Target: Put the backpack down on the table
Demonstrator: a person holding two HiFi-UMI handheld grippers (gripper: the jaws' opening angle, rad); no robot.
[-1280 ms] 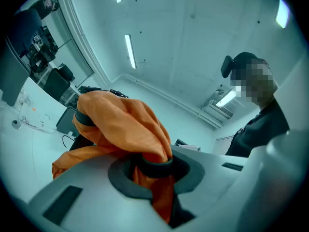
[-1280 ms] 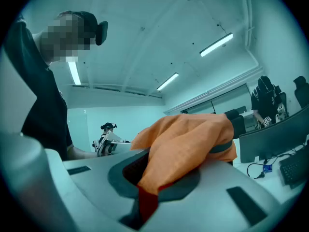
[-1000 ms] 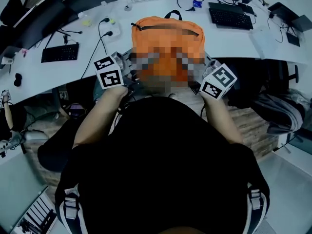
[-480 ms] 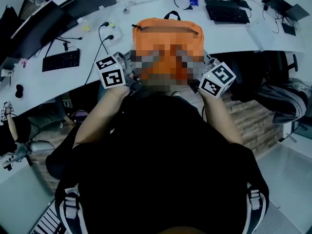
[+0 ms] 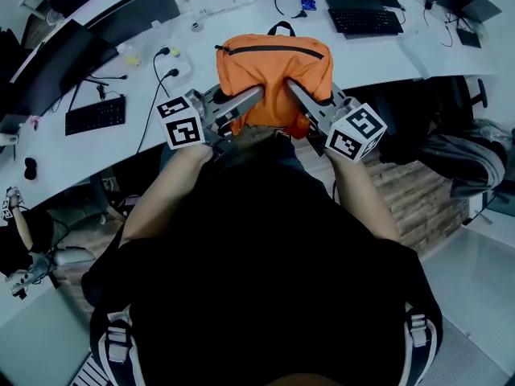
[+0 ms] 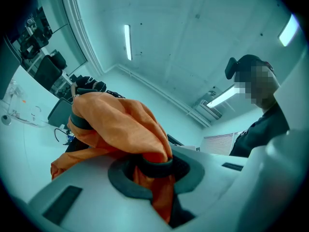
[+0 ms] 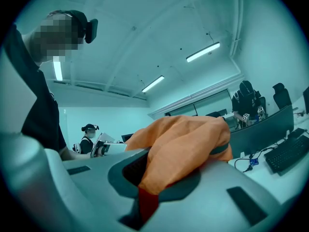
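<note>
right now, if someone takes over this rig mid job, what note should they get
Grippers: the left gripper is shut on a fold of the orange backpack. The right gripper is shut on its fabric from the other side.
Things: the backpack hangs bunched between both grippers over the near edge of the white table. Whether its base touches the top is unclear.
Done: the backpack is gripped and at the table.
Left: lower it fully onto the table, then open both jaws and draw back.

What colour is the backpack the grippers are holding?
Orange backpack, with a black zipper; clearest in the head view.
</note>
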